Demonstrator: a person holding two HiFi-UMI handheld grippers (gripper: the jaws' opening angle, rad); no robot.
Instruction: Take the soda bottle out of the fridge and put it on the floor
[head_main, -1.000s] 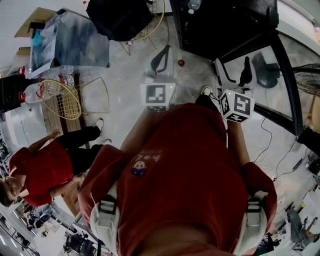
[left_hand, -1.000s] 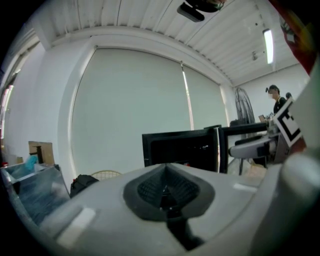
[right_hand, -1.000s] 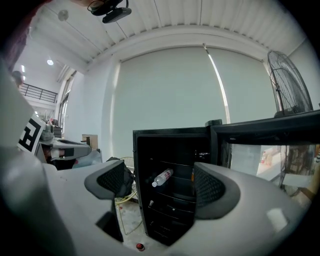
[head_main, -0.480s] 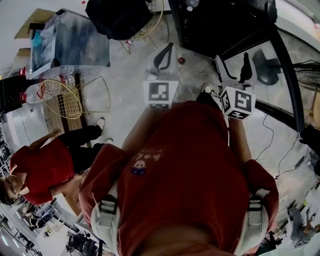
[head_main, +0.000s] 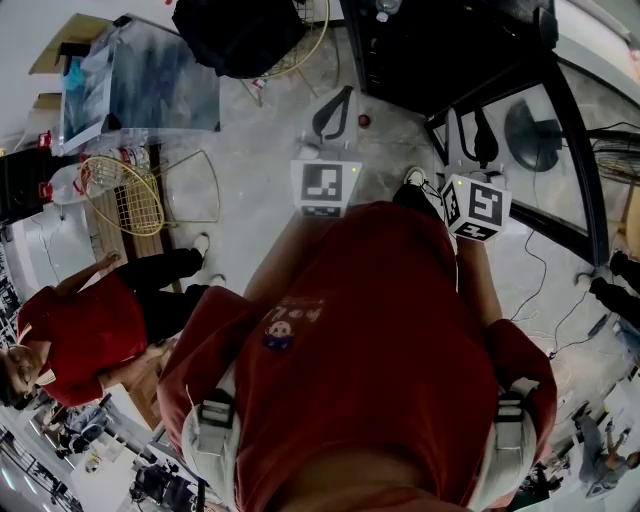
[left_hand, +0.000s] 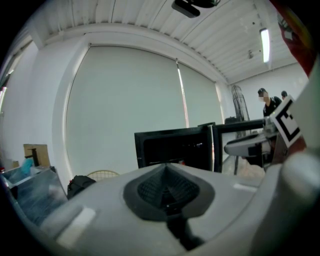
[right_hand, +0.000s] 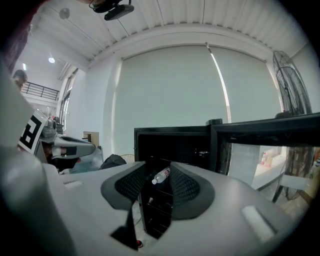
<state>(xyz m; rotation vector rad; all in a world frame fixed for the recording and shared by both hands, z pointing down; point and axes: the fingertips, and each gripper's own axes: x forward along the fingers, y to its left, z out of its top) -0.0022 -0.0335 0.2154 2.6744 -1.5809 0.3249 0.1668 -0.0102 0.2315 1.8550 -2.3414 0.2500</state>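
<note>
- The left gripper (left_hand: 167, 189) is pressing its jaws together, empty.
- The right gripper (right_hand: 156, 186) is showing a narrow gap; its jaws have just been closing, with nothing between them.
- The soda bottle (right_hand: 161, 175) is lying on a shelf inside the open fridge (right_hand: 192, 142), well apart from both grippers.

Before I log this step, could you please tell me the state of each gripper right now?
Left gripper: shut, empty.
Right gripper: open, jaws have just been closing, nothing held between them.

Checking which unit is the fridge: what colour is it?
Black; the fridge shows best in the right gripper view.
</note>
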